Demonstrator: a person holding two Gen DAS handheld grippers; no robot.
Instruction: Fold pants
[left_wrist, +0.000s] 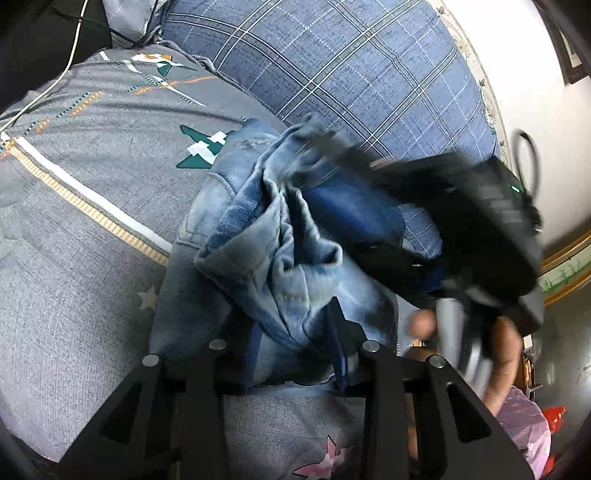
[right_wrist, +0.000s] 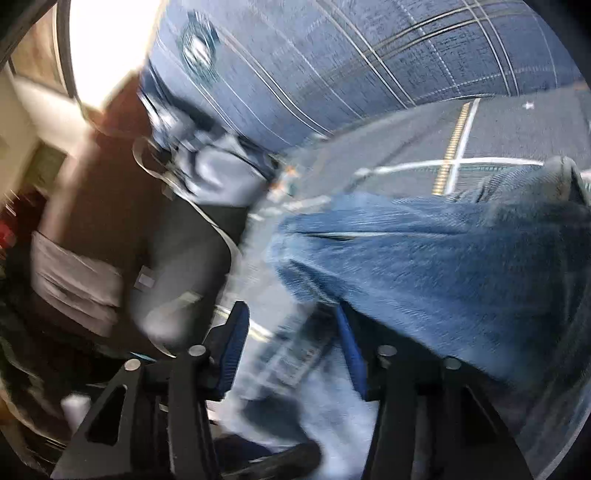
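Denim is bunched right in front of the left gripper, whose fingers are partly spread with a fold of the pants between them; whether the pads press on it cannot be told. The pants are heaped on the grey bedsheet, running away from it toward the blue checked pillow. The right gripper is seen wide apart, cloth loose between. Much of that view is blurred.

Left hand-held gripper angled down, right hand-held gripper jaws parted
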